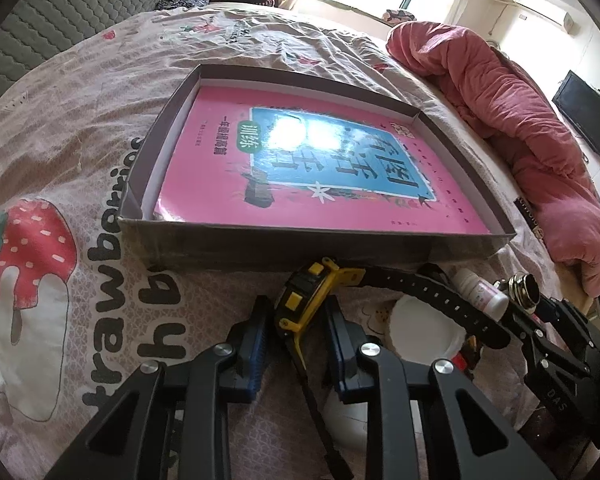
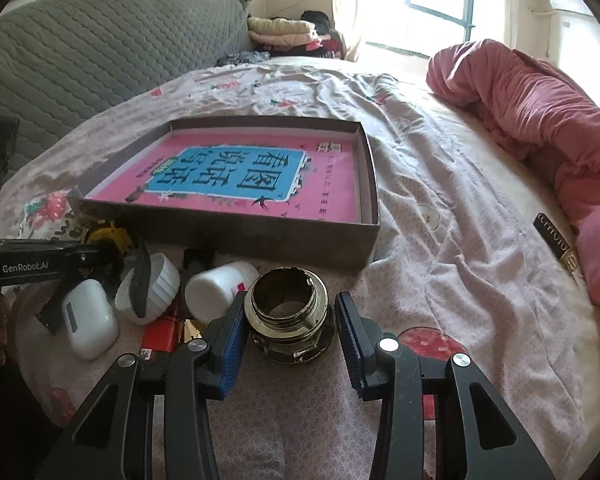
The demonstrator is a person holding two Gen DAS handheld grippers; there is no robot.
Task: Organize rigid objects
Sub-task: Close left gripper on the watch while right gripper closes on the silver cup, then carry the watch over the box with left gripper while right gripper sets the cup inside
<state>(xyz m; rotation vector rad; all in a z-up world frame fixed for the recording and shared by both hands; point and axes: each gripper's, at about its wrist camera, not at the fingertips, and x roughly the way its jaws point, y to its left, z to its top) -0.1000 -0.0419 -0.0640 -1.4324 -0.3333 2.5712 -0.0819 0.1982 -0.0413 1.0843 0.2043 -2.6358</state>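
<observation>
A yellow and black wristwatch (image 1: 300, 300) stands on edge on the bedsheet, just in front of a shallow brown box (image 1: 188, 240). My left gripper (image 1: 296, 308) is shut on the watch body, and its black strap (image 1: 432, 296) trails to the right. In the right wrist view a small open glass jar (image 2: 288, 320) sits between blue pads (image 2: 230, 344). My right gripper (image 2: 291, 300) is shut on the jar, close to the box's (image 2: 228, 236) near wall. The box holds a pink book (image 2: 320, 184). The right gripper (image 1: 540, 304) also shows at the left view's right edge.
Small items crowd the sheet left of the jar: a white earbud case (image 2: 90, 324), a white ribbed dish (image 2: 156, 288), a white bottle (image 2: 216, 288) and a red packet (image 2: 160, 336). A rolled pink quilt (image 2: 540, 120) lies along the right. A grey padded headboard (image 2: 100, 48) stands behind.
</observation>
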